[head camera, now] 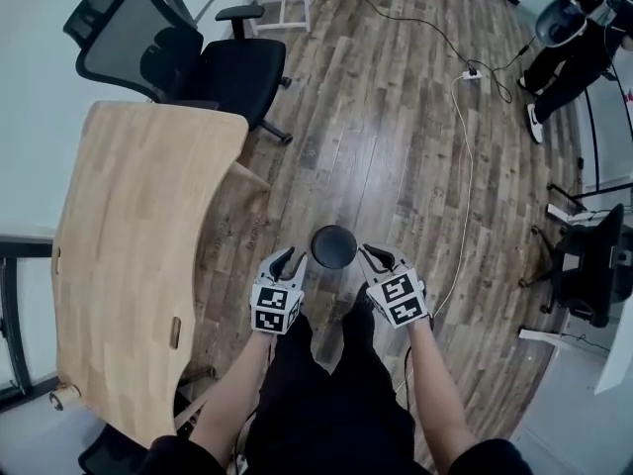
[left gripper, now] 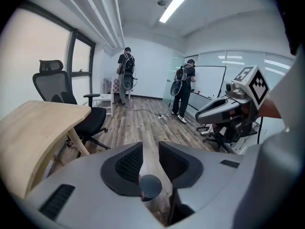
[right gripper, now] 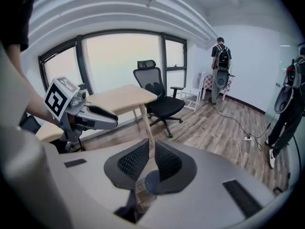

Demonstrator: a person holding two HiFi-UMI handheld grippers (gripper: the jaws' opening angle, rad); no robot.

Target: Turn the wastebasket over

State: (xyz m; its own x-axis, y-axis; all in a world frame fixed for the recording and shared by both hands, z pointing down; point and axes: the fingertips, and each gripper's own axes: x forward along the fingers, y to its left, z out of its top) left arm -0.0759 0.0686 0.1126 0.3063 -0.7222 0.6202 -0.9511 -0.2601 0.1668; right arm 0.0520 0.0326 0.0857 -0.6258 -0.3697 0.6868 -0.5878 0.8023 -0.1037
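Dark round wastebasket (head camera: 333, 246) on wood floor (head camera: 396, 146), left gripper (head camera: 290, 261) beside it, jaws slightly apart, empty, right gripper (head camera: 374, 256) almost closed, empty

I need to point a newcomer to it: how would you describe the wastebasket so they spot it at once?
From the pale wooden table at the head view's left, move right onto the plank floor. The wastebasket stands there, seen between the left gripper and the right gripper. It is the only small, round, dark thing; the black office chair is far bigger.
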